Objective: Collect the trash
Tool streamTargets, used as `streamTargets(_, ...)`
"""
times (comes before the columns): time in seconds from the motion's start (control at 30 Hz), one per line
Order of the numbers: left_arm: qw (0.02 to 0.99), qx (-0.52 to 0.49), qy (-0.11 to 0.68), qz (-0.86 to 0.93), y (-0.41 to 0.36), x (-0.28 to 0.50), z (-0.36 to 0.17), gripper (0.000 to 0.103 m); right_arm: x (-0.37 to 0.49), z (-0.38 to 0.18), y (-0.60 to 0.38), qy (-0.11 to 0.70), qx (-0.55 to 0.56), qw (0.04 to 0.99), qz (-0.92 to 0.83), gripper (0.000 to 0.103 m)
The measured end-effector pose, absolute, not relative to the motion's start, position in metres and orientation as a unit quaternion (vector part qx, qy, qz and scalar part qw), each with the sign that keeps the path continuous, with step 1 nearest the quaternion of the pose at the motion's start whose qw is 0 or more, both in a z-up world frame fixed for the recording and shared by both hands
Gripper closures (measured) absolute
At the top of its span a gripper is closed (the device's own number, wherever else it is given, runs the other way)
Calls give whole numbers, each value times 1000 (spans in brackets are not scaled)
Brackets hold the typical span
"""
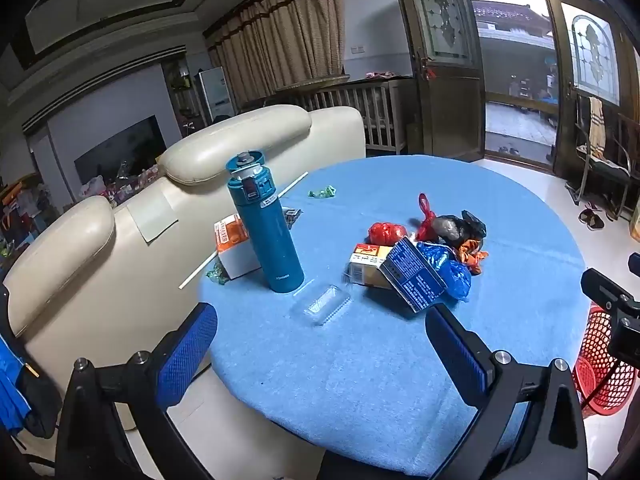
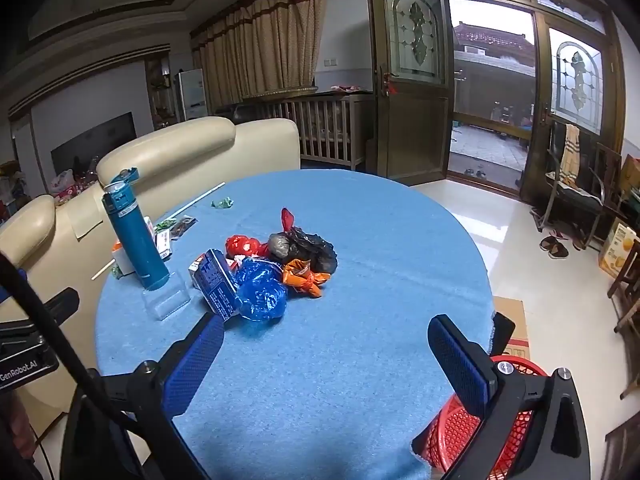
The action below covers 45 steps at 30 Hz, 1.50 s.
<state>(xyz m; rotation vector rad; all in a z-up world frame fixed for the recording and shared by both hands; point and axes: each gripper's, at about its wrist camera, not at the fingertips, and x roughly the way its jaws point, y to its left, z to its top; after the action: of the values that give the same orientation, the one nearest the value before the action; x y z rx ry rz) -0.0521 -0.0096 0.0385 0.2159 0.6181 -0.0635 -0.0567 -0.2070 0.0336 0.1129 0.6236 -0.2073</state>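
Left hand-held gripper (image 1: 320, 344) hung over the near table (image 1: 360, 380) edge, fingers apart, nothing held. Cream sofa (image 1: 120, 240) far left. Teal flask (image 1: 266, 228) upright, an orange-white box (image 1: 232, 248) behind it, clear plastic tray (image 1: 322, 304) just beside its base. Trash pile center: blue carton (image 1: 416, 276), blue bag (image 1: 448, 264), red bag (image 1: 386, 232), black bag (image 1: 460, 228). Right hand-held gripper (image 2: 326, 354) also apart, empty. Red basket (image 2: 480, 420) low right. "GenRobot.AI" readable in the right view.

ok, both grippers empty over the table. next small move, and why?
Probably ease the right gripper forward to the blue plastic wad. Both grippers are open and empty, that wad is the pile's nearest piece to it, and the red basket sits just below on its side. The left gripper faces the clear tray.
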Motion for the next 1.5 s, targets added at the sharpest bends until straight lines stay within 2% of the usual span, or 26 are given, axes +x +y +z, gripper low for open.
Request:
streamTargets(0.77, 933, 123, 333, -60, -26, -50, 22, 0, -53, 27, -212, 321, 8, 936, -144, 0)
streamTargets(1.5, 927, 121, 348, -68, -27, -51, 13, 0, -50, 21, -209, 327, 22, 934, -142, 0)
